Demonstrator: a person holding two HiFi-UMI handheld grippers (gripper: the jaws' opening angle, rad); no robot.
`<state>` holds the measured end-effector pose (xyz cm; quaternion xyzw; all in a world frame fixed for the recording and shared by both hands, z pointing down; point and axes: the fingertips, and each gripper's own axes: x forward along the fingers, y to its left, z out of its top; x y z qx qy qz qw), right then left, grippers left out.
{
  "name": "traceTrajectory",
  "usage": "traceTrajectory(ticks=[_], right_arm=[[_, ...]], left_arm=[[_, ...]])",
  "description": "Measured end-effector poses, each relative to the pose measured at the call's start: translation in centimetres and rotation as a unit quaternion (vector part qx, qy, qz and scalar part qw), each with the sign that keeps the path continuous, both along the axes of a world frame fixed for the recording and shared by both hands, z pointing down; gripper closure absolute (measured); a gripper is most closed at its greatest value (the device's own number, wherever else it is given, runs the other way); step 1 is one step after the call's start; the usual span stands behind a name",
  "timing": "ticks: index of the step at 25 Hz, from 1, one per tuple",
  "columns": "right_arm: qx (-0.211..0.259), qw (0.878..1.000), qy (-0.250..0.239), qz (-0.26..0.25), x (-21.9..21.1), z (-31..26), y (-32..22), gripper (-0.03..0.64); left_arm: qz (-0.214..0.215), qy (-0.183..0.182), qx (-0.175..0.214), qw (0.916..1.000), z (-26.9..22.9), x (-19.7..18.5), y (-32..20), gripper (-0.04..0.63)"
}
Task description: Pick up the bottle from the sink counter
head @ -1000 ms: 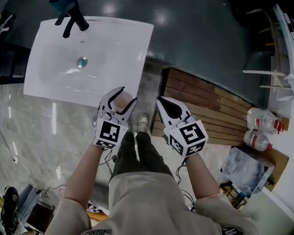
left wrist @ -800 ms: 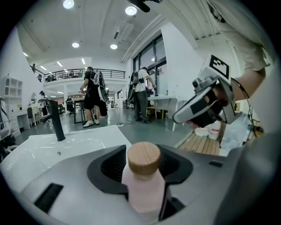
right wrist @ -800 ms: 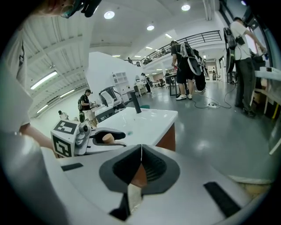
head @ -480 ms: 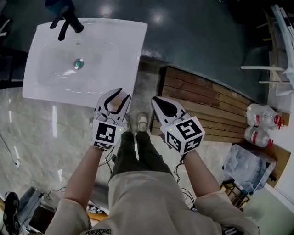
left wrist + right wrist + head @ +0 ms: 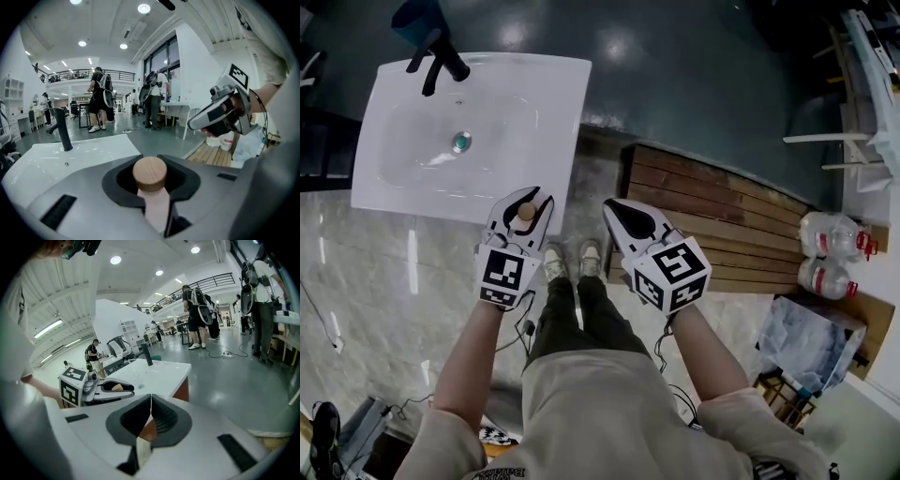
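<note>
White sink [image 5: 469,131] with black faucet [image 5: 441,61], standing on a dark glossy grey floor [image 5: 703,84]; pale marbled floor [image 5: 375,281] beside it. Slatted wooden platform [image 5: 722,202] to the right, red-capped plastic jugs [image 5: 827,239] at its far end. Big open hall: round ceiling lights [image 5: 144,8], balcony railing [image 5: 89,72], tall windows [image 5: 161,58], people standing [image 5: 101,93] near a white desk [image 5: 176,107].

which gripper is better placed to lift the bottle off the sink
Left gripper: its jaws have just been closing on the bottle at the edge of the sink counter; the right gripper is shut and empty, off the counter.
</note>
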<state>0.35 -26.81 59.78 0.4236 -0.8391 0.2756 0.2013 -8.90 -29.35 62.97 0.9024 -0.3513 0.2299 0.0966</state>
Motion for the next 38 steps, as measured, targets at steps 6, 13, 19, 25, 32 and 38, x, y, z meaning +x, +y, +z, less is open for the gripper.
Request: traceTrajectory(ticks=[6,13,19,25,32,38], right_arm=[[0.044,0.999,-0.002,-0.002,-0.3,-4.9,-1.6,0.62],[0.112,0.994,0.003,-0.004,-0.2,-13.4,-2.5,0.62],[0.191,0.982,-0.009,0.011,0.4,-22.0,-1.5,0.62],[0.252,0.968,-0.003,0.012,1.7,-27.9,0.5,0.62],[0.266,0.964,-0.001,0.011,2.7,-29.7,2.4,0.62],[0.247,0.969,0.006,-0.007,2.5,-28.2,3.2,0.62]], left_arm=[[0.001,0.014,0.04,0.9991,-6.7,-1.2,-1.5,0.505],[0.005,0.033,0.096,0.9948,-17.7,-2.1,-2.7,0.505],[-0.003,0.062,0.123,0.9905,-25.5,-3.1,-1.5,0.504],[-0.012,0.064,0.141,0.9878,-31.4,-4.3,1.3,0.503],[-0.013,0.042,0.164,0.9856,-32.5,-4.7,4.7,0.503],[-0.02,0.049,0.127,0.9905,-30.3,-4.2,6.8,0.503]])
